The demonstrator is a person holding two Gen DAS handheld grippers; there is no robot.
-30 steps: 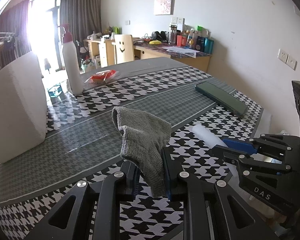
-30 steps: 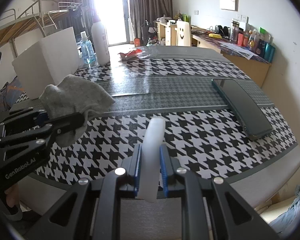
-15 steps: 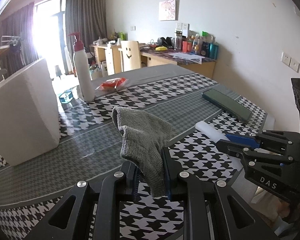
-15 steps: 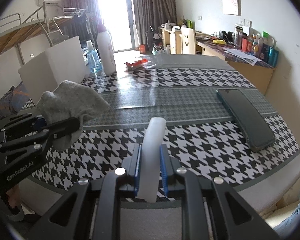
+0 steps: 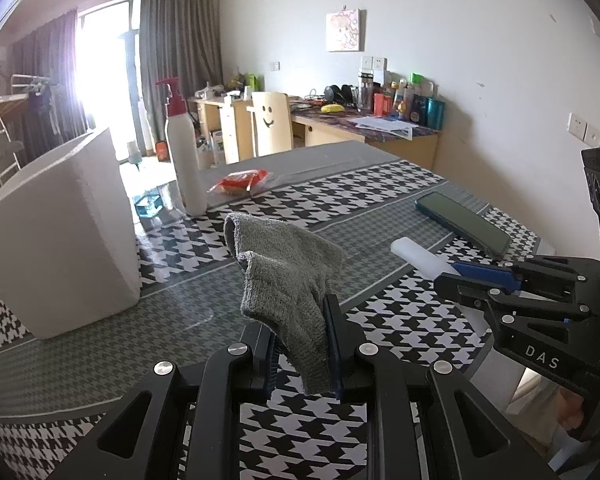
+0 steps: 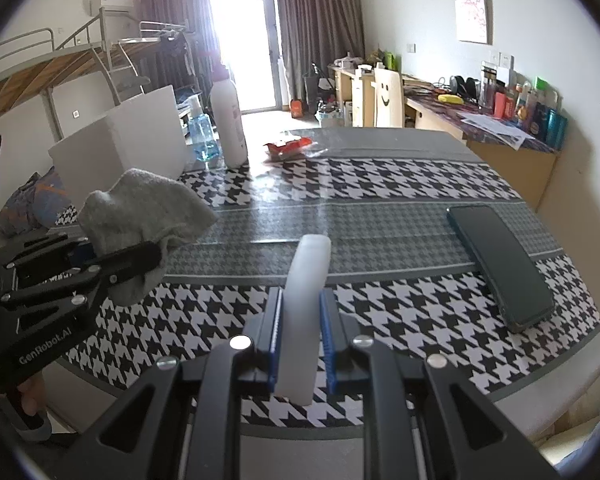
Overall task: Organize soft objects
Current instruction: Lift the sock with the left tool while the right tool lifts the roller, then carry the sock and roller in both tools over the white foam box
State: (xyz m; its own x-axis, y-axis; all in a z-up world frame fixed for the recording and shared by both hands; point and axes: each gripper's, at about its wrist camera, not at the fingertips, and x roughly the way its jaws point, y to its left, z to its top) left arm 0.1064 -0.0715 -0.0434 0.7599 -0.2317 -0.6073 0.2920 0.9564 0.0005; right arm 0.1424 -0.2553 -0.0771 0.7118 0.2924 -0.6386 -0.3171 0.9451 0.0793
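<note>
My left gripper point(image 5: 300, 308) is shut on a grey sock point(image 5: 288, 276) and holds it above the near part of the houndstooth table point(image 5: 380, 196). The sock also shows in the right wrist view point(image 6: 140, 216), pinched in the left gripper point(image 6: 140, 252). My right gripper point(image 6: 300, 300) is shut on a white foam strip point(image 6: 306, 300) that sticks forward and curves up. In the left wrist view the strip point(image 5: 416, 258) and the right gripper point(image 5: 456, 274) are at the right, level with the sock. Both are held over the table's near edge.
A white box point(image 5: 60, 240) stands at the left. Behind it are a white pump bottle point(image 5: 184, 160) and a blue bottle point(image 6: 202, 136). A red snack packet point(image 5: 240, 182) lies farther back. A dark phone point(image 6: 500, 264) lies at the right, near the table edge.
Both grippers have drawn back and risen a little from the table, still holding the sock and the foam strip. The box and bottle look farther away.
</note>
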